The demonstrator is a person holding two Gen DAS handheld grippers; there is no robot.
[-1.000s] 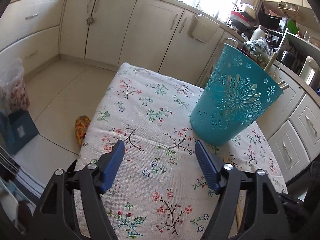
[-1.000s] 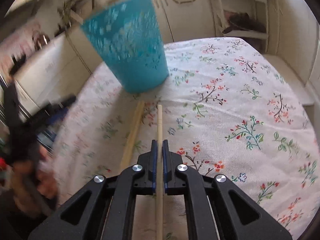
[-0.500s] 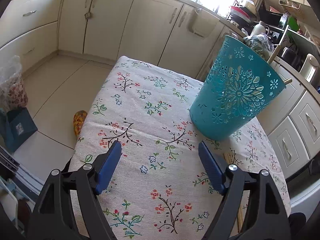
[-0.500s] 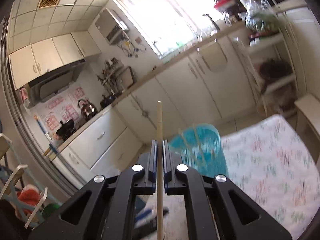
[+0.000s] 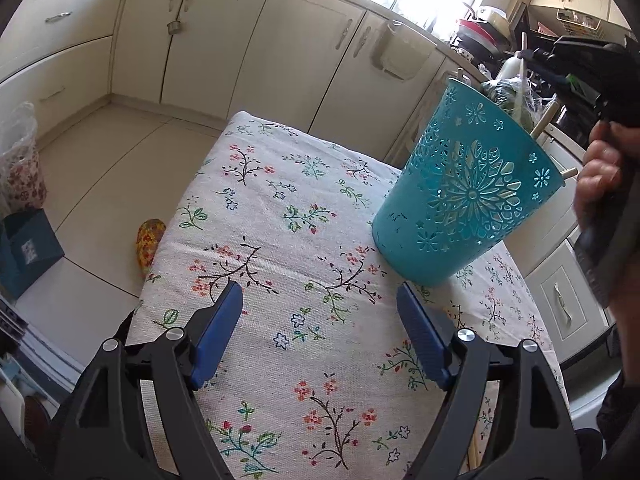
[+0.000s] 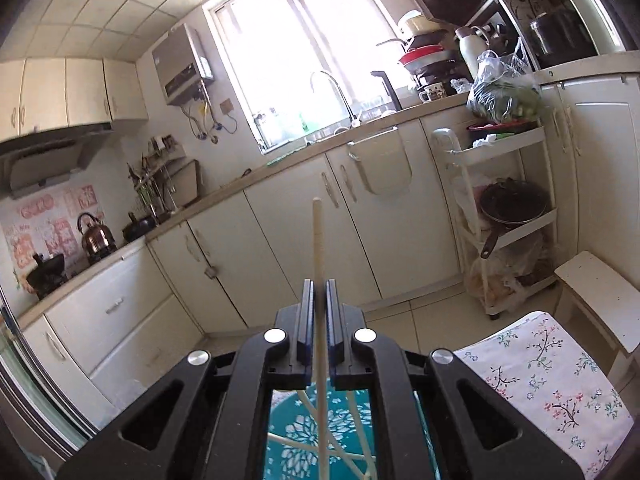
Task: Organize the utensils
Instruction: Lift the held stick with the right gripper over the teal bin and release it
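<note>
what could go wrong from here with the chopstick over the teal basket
1. The right gripper pinches the chopstick between narrow fingers, with a long length sticking out; it could pivot or slip on the way down.
2. Several chopsticks already cross inside the teal basket, so this one may catch on them and hang up.
3. The left gripper is open and clear of the basket, so a knock could tip it.

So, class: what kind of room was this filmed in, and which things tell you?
A home kitchen, most likely: a sink tap under the window, a kettle by the stove, and cream cabinets along the counter.
</note>
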